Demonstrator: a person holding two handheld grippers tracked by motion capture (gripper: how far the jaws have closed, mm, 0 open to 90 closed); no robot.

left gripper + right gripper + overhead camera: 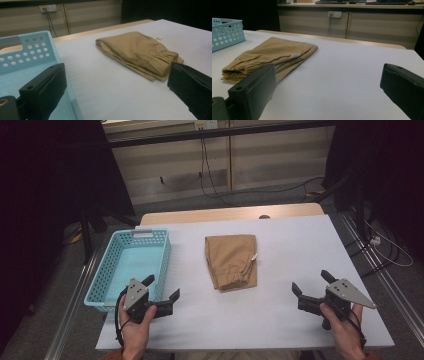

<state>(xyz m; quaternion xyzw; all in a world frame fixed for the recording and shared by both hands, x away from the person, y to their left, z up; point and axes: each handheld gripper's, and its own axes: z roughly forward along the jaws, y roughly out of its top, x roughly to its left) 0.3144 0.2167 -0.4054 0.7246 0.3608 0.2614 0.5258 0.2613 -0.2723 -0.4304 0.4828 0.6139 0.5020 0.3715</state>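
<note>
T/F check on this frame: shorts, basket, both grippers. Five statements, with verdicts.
1. The folded tan shorts lie on the white table. True.
2. The shorts are inside the blue basket. False: they lie on the table to its right, apart from it.
3. The left gripper is open. True.
4. The right gripper grips the shorts. False: it is open, holding nothing.
5. The basket holds folded clothes. False: nothing shows inside it.

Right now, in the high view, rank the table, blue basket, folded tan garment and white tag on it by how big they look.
1. Table
2. Blue basket
3. Folded tan garment, somewhat smaller than the basket
4. White tag, tiny
</note>
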